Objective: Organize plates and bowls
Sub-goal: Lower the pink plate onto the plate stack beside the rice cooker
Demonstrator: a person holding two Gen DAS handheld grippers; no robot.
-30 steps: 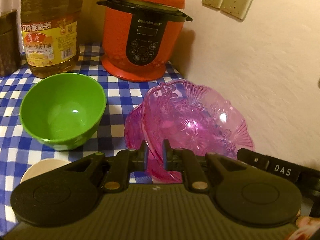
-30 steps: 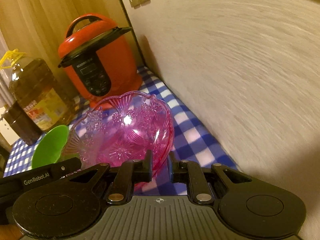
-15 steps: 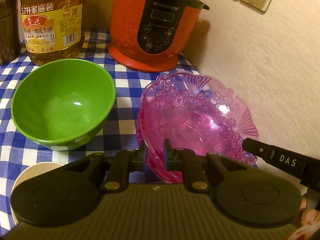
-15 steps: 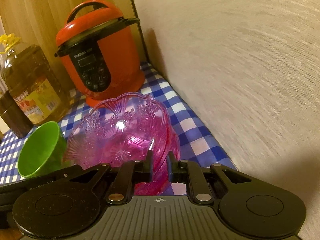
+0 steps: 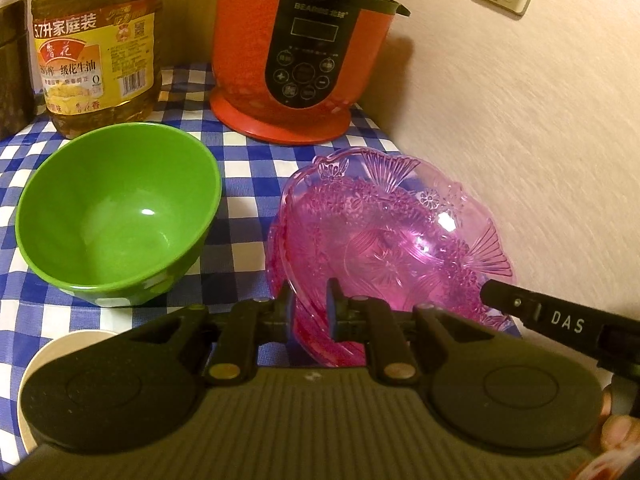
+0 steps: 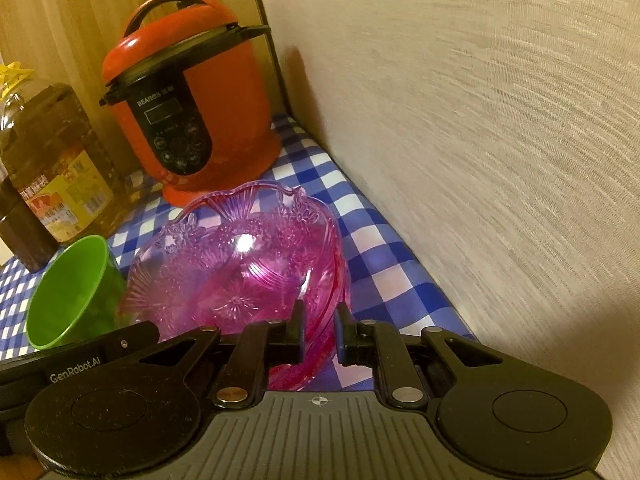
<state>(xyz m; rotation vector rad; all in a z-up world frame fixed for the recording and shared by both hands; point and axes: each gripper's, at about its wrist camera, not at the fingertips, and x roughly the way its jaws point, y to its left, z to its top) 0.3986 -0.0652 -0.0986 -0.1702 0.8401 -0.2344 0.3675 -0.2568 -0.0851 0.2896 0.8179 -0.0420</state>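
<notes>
Both grippers' jaws pinch the near rim of the pink glass bowl (image 5: 384, 240), left gripper (image 5: 308, 304) and right gripper (image 6: 319, 332), at the checked table's (image 5: 248, 184) wall-side edge; its underside is hidden. Beside it sits a green bowl (image 5: 116, 216); the red cooker (image 5: 300, 52) reads "BEAR"

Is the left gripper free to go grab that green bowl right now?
Probably not yet: the left gripper is shut on the pink glass bowl's rim. The green bowl sits close beside it with nothing between, so after letting go, likely yes.
</notes>
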